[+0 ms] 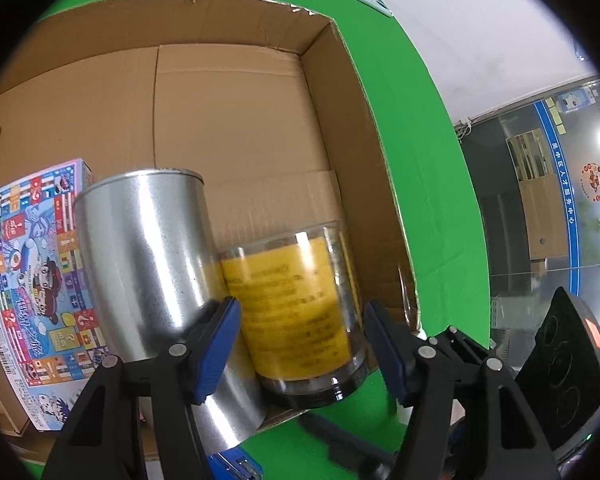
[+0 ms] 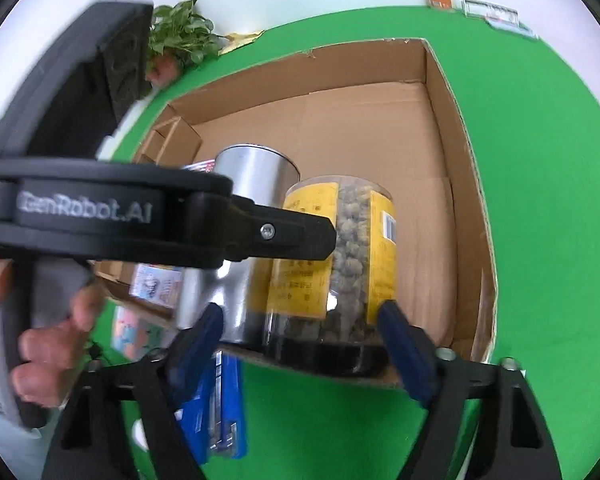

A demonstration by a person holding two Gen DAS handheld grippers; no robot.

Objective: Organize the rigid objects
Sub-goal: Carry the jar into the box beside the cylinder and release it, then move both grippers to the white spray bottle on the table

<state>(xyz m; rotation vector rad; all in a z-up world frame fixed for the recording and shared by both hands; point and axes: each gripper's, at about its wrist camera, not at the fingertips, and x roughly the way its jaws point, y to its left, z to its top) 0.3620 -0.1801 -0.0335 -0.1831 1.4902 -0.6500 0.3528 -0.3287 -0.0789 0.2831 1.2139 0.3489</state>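
A cardboard box (image 1: 236, 128) lies on green cloth and holds a shiny metal can (image 1: 148, 264), a clear jar with a yellow label (image 1: 296, 304) and a colourful flat game box (image 1: 32, 280). My left gripper (image 1: 302, 344) is open, its blue pads either side of the jar without pressing it. In the right wrist view the jar (image 2: 340, 260), filled with brown pellets, stands next to the can (image 2: 252, 208) at the box's near wall (image 2: 472, 240). My right gripper (image 2: 300, 344) is open just in front of the jar. The left gripper's body (image 2: 100, 208) crosses that view.
A blue metal object (image 2: 216, 412) lies on the green cloth in front of the box. A small carton (image 2: 172, 140) sits in the box's far left corner. Green leaves (image 2: 180, 36) and small cards (image 2: 488, 10) lie at the table's back edge.
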